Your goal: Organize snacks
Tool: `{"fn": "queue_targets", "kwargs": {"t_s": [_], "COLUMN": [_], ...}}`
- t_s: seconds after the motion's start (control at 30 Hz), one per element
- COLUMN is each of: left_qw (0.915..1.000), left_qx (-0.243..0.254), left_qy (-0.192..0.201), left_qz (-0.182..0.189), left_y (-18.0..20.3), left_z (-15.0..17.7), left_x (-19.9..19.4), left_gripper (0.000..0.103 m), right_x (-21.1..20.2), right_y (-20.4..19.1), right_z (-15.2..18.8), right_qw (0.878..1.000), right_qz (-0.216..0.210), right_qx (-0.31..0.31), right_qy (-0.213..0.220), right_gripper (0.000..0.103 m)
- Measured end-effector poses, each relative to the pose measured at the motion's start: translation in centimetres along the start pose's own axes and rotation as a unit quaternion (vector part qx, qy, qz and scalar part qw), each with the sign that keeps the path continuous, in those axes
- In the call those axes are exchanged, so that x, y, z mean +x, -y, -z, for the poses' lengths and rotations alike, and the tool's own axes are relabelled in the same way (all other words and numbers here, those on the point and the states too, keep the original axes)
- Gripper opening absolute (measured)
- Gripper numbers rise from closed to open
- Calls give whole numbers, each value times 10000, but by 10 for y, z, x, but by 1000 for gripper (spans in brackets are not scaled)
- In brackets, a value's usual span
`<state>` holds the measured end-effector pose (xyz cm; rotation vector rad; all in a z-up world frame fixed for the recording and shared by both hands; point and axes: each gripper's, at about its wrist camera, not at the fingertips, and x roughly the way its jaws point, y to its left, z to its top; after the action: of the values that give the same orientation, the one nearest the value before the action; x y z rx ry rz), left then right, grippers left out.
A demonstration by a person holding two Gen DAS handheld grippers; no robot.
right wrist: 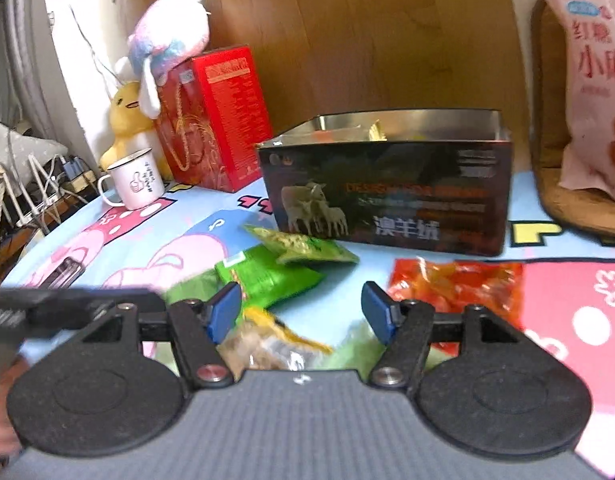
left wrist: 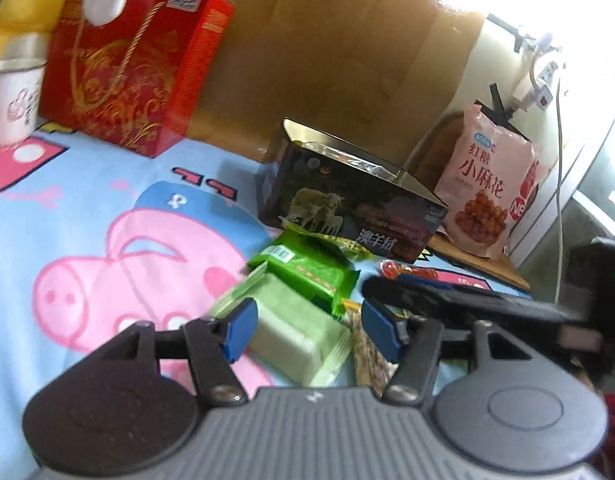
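Observation:
A dark open tin box stands on the cartoon bedsheet. My left gripper is open, its blue pads on either side of a pale green snack packet lying on the sheet. A dark green packet lies just beyond it. My right gripper is open and empty above a brownish snack packet. A small green packet lies in front of the tin. A red-orange packet lies to the right. The other gripper shows at the right of the left wrist view.
A red gift bag, a white mug and plush toys stand at the back left. A pink snack bag leans on a wooden board at the right. A wooden headboard is behind.

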<state>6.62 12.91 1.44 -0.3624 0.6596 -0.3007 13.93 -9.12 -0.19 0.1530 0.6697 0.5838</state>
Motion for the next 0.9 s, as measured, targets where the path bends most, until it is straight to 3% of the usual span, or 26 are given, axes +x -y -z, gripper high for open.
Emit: {"fn": "queue_targets", "kwargs": {"t_s": [0.1, 0.17, 0.27, 0.4, 0.5, 0.6, 0.67, 0.73, 0.9], "left_qw": [9998, 9994, 9987, 9983, 9982, 9971, 9962, 9960, 9970], "left_qx": [-99, -274, -487, -569, -591, -717, -795, -798, -619], "left_qy": [-15, -78, -73, -93, -110, -139, -129, -107, -221], "left_qz": [-180, -217, -164, -42, 67, 231, 322, 396, 404], "left_y": [-9, -19, -36, -45, -46, -49, -49, -47, -39], "left_z": [6, 9, 13, 14, 15, 13, 10, 8, 8], "left_x": [-5, -9, -15, -22, -25, -28, -29, -31, -24], "left_gripper": [54, 54, 49, 49, 51, 51, 52, 54, 54], "right_x": [18, 15, 9, -10, -26, -41, -44, -43, -25], "right_y": [-7, -14, -35, -48, -49, -45, -49, -59, -83], "right_z": [1, 2, 8, 19, 19, 15, 14, 17, 34], "right_qw": [9993, 9983, 9947, 9846, 9821, 9853, 9852, 9820, 9717], "right_qz": [-183, -412, -541, -1033, -1063, -980, -936, -914, -818], "right_qx": [75, -16, -564, -937, -1083, -1032, -1155, -1436, -1994], "right_qy": [-328, -403, -663, -1059, -1114, -943, -850, -814, -965], "right_gripper": [54, 32, 12, 13, 13, 20, 39, 48, 48]}}
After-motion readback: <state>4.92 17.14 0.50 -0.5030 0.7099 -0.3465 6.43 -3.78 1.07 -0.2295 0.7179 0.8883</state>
